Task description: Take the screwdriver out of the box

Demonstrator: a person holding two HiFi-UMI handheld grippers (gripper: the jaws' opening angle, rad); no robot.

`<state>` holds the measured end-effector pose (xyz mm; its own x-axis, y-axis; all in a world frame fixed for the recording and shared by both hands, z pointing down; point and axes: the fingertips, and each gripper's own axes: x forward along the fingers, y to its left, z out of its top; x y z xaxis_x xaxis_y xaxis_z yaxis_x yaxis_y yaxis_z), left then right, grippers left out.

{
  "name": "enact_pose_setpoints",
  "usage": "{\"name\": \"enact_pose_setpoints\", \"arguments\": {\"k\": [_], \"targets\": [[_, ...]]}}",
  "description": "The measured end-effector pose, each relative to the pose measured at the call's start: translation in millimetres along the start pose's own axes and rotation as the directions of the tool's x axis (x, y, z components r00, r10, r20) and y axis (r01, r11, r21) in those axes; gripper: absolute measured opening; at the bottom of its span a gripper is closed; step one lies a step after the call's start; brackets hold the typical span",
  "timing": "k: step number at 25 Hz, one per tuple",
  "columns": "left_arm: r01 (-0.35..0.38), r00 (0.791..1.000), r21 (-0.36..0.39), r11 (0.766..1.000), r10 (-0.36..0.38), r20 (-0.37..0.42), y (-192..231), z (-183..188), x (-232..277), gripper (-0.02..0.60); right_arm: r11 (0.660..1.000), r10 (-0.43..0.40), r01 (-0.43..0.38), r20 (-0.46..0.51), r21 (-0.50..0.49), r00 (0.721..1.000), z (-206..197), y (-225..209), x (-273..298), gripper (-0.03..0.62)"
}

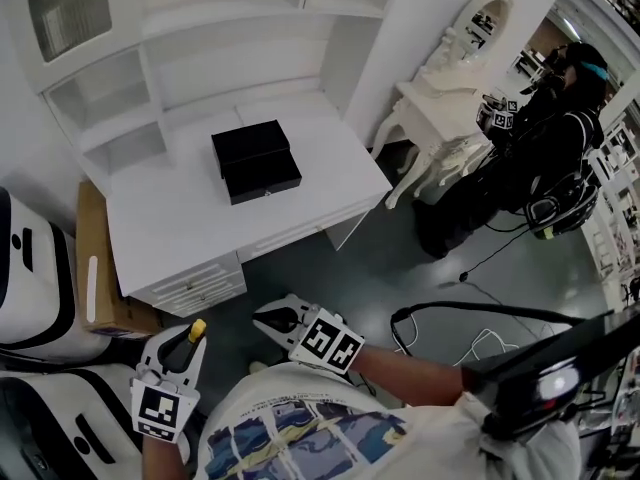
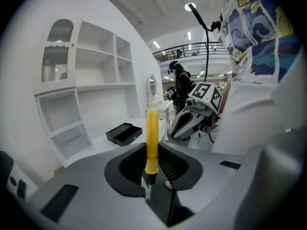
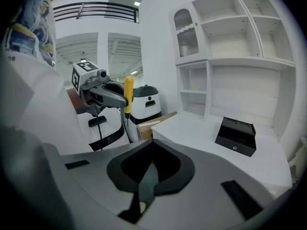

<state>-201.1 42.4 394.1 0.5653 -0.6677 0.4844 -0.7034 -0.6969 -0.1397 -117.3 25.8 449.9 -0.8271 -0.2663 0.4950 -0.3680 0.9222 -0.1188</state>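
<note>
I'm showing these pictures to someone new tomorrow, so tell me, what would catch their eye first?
The yellow-handled screwdriver stands out, clamped upright in the left hand-held gripper, low at the left of the head view near the person's body. Next comes the black rectangular box, dark against the white desk ahead. The right hand-held gripper is shut on nothing.

No word, number or brand can be read in any view. The cubes on the left gripper [image 1: 190, 336] and on the right gripper [image 1: 268, 318] bear black-and-white square markers [image 1: 160, 411], which are patterns only, not letters. In the left gripper view, the shirt [image 2: 252, 42] has a line of small print under its coloured picture, too blurred to read.
</note>
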Motion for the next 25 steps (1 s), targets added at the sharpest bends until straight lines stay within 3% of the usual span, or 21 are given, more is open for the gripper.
{"name": "enact_pose_setpoints", "arguments": {"k": [6,10,14,25], "targets": [[0.009,1.0,0.018,1.0,-0.009,0.002,0.0,3.5,3.3,0.084,1.0,-0.005,0.005,0.001,0.001,1.0,0.6,-1.7,-0.9,0.025],[0.008,1.0,-0.022,1.0,-0.008,0.012,0.1,5.2,4.0,0.084,1.0,-0.002,0.002,0.0,-0.001,1.0,2.6,-0.9,0.7,0.025],[0.01,1.0,0.014,1.0,-0.01,-0.005,0.5,0.3,2.4,0.084,1.0,0.003,-0.003,0.0,-0.002,1.0,2.1,1.4,2.0,0.025],[0.004,1.0,0.006,1.0,-0.004,-0.006,-2.8,-1.6,1.3,0.084,1.0,0.019,-0.019,-0.006,-0.014,1.0,-0.4,4.7,1.9,0.025]]}}
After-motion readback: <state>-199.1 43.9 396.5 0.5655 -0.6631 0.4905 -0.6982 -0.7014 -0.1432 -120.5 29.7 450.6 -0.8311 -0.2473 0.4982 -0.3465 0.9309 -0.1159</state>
